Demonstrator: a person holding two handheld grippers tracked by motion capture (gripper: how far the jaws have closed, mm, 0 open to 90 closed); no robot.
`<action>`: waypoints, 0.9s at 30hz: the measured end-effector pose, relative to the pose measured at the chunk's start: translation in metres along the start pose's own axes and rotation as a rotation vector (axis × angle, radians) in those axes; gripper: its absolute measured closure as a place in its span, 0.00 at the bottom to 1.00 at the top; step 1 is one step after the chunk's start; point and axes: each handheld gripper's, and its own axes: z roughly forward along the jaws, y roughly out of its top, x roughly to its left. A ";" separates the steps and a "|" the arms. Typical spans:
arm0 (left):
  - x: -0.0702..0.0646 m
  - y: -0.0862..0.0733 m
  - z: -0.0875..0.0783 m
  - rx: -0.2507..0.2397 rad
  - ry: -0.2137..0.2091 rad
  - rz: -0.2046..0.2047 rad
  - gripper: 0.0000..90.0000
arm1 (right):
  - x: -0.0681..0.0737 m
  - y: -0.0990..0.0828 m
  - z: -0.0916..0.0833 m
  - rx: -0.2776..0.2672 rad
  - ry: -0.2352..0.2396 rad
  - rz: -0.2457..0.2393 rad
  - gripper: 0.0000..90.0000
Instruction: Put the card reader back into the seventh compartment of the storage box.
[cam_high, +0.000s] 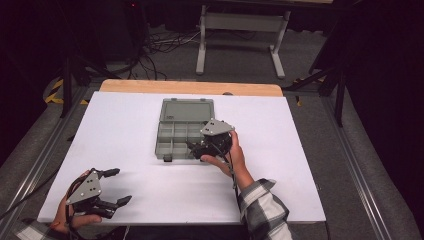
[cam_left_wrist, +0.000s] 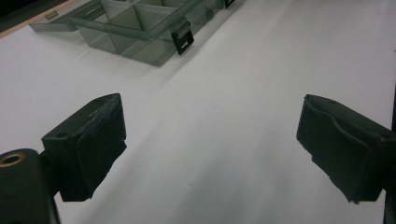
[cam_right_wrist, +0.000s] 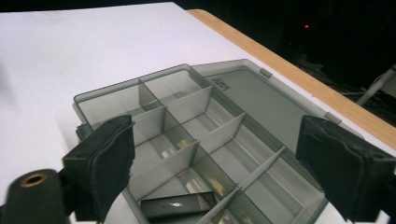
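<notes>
A grey see-through compartment box (cam_high: 177, 132) lies open in the middle of the white table, its lid (cam_high: 187, 109) folded flat toward the far side. My right gripper (cam_high: 196, 149) hovers over the box's near right corner with its jaws open. In the right gripper view the jaws (cam_right_wrist: 217, 128) stand wide above the box (cam_right_wrist: 187, 121) dividers, and a small dark flat piece (cam_right_wrist: 177, 205) lies in a near compartment. My left gripper (cam_high: 121, 185) rests at the table's front left, open and holding nothing. Between the left gripper (cam_left_wrist: 211, 102) jaws is bare table, with the box (cam_left_wrist: 135, 28) and its black latch (cam_left_wrist: 182, 39) beyond.
The white table top (cam_high: 280, 165) ends in a wooden strip (cam_high: 190, 87) at the far side. Beyond it are a white table frame (cam_high: 240, 35) and cables on the floor. Metal rails run along both sides of the table.
</notes>
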 end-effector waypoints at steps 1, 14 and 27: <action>0.000 0.000 0.000 0.001 0.000 0.001 0.10 | 0.000 0.000 -0.001 -0.007 -0.011 0.002 0.13; 0.000 0.000 -0.001 -0.001 0.009 0.003 0.10 | 0.002 0.003 -0.010 -0.059 -0.058 -0.001 0.13; 0.000 0.000 -0.002 -0.015 0.014 -0.005 0.10 | 0.003 0.005 -0.022 -0.090 -0.090 -0.019 0.13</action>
